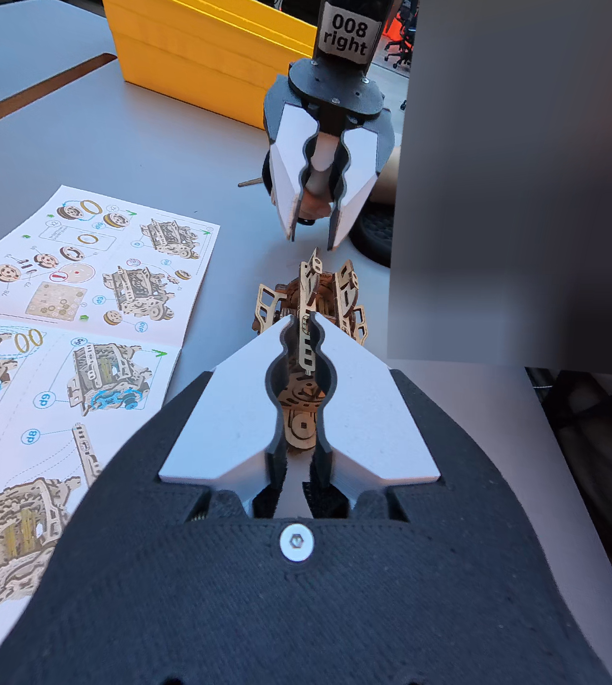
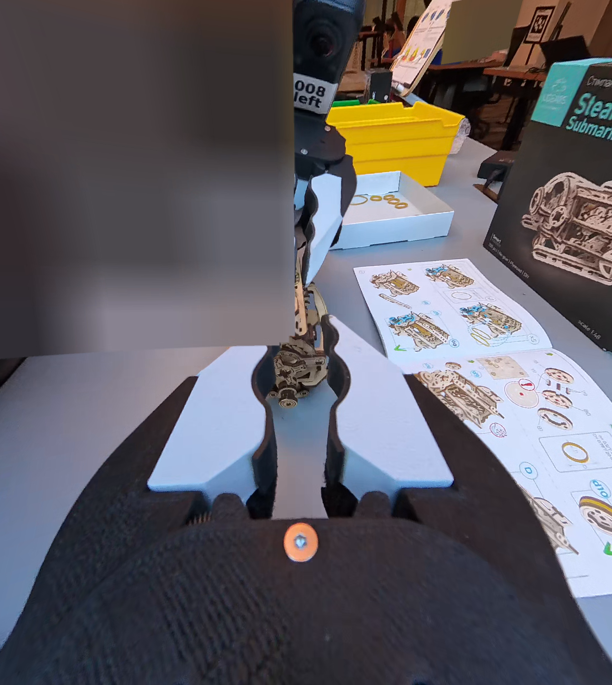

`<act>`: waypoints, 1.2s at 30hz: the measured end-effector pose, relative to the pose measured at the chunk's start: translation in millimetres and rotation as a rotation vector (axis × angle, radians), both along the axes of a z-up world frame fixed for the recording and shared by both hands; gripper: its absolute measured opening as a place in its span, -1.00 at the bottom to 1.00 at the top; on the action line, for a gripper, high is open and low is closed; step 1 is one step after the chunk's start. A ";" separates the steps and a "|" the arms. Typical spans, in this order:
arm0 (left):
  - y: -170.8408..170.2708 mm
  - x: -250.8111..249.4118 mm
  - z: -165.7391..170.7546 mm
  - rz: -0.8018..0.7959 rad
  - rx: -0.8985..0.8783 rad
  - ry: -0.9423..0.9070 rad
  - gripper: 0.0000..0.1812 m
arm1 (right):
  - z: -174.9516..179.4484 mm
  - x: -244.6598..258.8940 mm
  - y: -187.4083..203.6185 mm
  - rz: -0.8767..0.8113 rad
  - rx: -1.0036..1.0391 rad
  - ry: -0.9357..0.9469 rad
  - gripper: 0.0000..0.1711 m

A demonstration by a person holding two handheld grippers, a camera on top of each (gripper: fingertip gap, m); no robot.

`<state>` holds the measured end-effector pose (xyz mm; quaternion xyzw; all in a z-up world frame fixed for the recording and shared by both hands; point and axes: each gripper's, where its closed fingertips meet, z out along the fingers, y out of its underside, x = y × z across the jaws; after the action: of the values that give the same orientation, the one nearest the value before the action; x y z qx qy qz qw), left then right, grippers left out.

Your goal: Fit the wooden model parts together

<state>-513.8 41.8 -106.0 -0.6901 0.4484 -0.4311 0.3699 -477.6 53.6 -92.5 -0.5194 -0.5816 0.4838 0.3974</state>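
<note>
A partly built wooden model (image 1: 345, 293) stands on the grey table (image 1: 148, 155). My left gripper (image 1: 304, 318) is shut on a thin perforated wooden strip (image 1: 306, 344) that stands upright against the model. My right gripper (image 1: 312, 242) faces it from the far side, just above the model's far end, open and empty. In the right wrist view the right gripper (image 2: 298, 333) has a clear gap between its fingers, and the model (image 2: 297, 370) shows through that gap. The left gripper (image 2: 319, 222) comes down onto the strip (image 2: 298, 311) there, partly hidden by a blurred patch.
An open instruction booklet (image 1: 74, 333) lies left of the model and also shows in the right wrist view (image 2: 482, 370). Behind stand a yellow bin (image 2: 397, 141), a white tray (image 2: 400, 222) with several rubber rings, and the dark kit box (image 2: 575, 207). The table's edge (image 1: 556, 444) is close.
</note>
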 end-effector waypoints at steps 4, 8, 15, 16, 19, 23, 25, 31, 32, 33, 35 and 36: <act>0.3 -0.1 0.0 -0.003 -0.022 -0.014 -0.96 | -7.1 -6.4 -1.5 0.015 0.015 -0.040 -0.86; 2.5 -1.2 -0.4 -0.001 -0.019 -0.014 -0.96 | -8.5 -9.4 -3.6 0.037 -0.028 -0.057 -0.98; 1.3 -5.6 1.4 -0.007 -0.002 -0.035 -0.92 | -9.2 -9.8 -1.8 0.037 -0.148 -0.079 -0.99; 0.5 -6.6 1.2 -0.009 0.008 -0.032 -0.92 | -9.6 -9.8 -1.2 0.035 -0.152 -0.084 -0.99; -0.1 -7.4 1.4 -0.004 0.021 -0.033 -0.93 | -9.6 -10.3 -0.8 0.032 -0.153 -0.091 -0.99; 3.2 -7.6 0.9 0.013 0.013 -0.041 -0.94 | -10.8 -10.3 1.8 0.018 -0.165 -0.105 -0.99; 4.6 -7.7 0.6 0.019 -0.011 -0.051 -0.94 | -11.2 -10.4 3.0 0.014 -0.202 -0.119 -0.99; 4.5 -7.6 0.3 0.011 -0.083 -0.091 -0.94 | -14.6 -11.2 5.0 0.022 -0.149 -0.172 -0.94; 4.9 -7.7 0.2 0.012 -0.085 -0.092 -0.94 | -14.8 -11.3 5.1 0.025 -0.140 -0.180 -0.94; 4.6 -7.7 0.2 0.011 -0.086 -0.092 -0.94 | -14.5 -11.3 4.5 0.032 -0.136 -0.186 -0.94; 3.6 -7.6 0.4 0.005 -0.087 -0.090 -0.94 | -13.9 -11.0 2.9 0.046 -0.123 -0.195 -0.94; 3.8 -7.6 0.4 0.007 -0.086 -0.088 -0.94 | -12.8 -11.0 3.1 0.044 -0.117 -0.191 -0.90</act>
<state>-521.4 45.5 -105.6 -0.6872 0.4106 -0.4785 0.3607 -488.6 56.7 -105.2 -0.5726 -0.5987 0.4737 0.2987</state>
